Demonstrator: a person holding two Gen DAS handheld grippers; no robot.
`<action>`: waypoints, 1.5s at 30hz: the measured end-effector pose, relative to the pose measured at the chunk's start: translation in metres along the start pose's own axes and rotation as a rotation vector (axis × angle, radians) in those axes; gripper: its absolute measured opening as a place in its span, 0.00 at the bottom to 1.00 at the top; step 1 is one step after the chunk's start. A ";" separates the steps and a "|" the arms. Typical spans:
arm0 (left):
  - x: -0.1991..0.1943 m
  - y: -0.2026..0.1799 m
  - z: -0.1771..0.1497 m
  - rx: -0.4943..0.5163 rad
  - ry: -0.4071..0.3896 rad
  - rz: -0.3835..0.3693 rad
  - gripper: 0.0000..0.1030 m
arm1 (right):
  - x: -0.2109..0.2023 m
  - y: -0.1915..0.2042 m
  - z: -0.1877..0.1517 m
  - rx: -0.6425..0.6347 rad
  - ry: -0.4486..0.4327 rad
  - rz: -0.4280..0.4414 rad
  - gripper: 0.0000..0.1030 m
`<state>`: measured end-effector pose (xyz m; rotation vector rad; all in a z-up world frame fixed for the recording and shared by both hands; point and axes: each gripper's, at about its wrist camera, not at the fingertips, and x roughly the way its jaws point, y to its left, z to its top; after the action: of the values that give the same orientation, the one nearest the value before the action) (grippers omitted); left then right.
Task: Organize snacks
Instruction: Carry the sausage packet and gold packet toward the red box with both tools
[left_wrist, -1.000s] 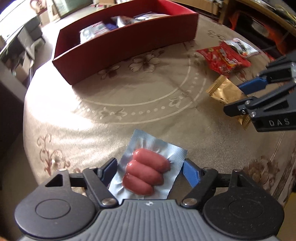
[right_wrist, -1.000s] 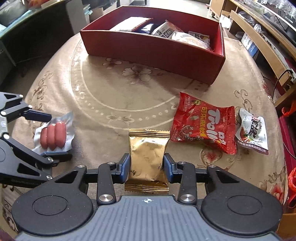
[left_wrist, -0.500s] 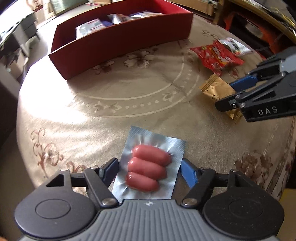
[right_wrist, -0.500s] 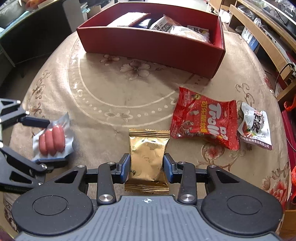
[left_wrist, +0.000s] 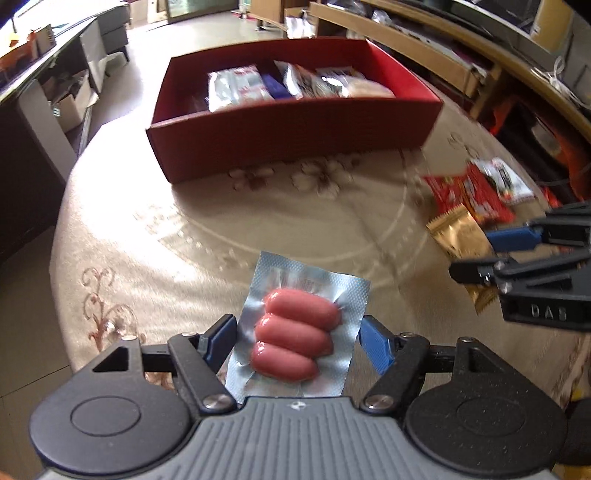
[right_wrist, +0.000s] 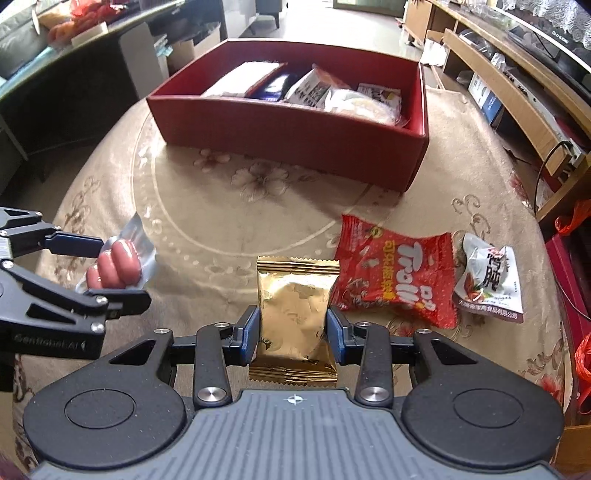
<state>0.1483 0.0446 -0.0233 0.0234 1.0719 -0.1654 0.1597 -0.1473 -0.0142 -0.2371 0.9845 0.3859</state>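
Observation:
A silver vacuum pack of three pink sausages (left_wrist: 299, 332) is pinched by its side edges in my left gripper (left_wrist: 295, 325), which is shut on it. The right wrist view shows that pack (right_wrist: 118, 262) held clear of the tablecloth in the left gripper (right_wrist: 122, 269). My right gripper (right_wrist: 293, 317) is shut on a gold foil packet (right_wrist: 295, 295), its blue pads pressing both sides. In the left wrist view, the right gripper (left_wrist: 472, 254) and gold packet (left_wrist: 458, 232) are at the right. A red box (left_wrist: 295, 129) with several snack packs stands at the table's far side.
A red gummy bag (right_wrist: 399, 273) and a white snack packet (right_wrist: 487, 277) lie on the beige patterned tablecloth (right_wrist: 221, 206), right of the gold packet. The red box (right_wrist: 288, 136) is open-topped. Shelves stand beyond the table at right, dark furniture at left.
My left gripper's jaws closed in onto the sausage pack and lifted it off the cloth, rolling level. The right gripper has kept its grip on the gold packet.

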 end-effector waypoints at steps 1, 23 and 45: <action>0.000 0.000 0.002 -0.008 -0.005 0.004 0.66 | 0.000 0.000 0.001 0.002 -0.003 -0.004 0.45; -0.012 0.006 0.041 -0.094 -0.114 0.076 0.66 | -0.012 0.006 0.032 0.021 -0.107 -0.054 0.45; -0.019 0.009 0.075 -0.157 -0.193 0.096 0.66 | -0.023 -0.008 0.058 0.082 -0.202 -0.089 0.45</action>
<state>0.2059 0.0489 0.0284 -0.0804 0.8867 0.0038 0.1959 -0.1380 0.0361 -0.1631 0.7869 0.2812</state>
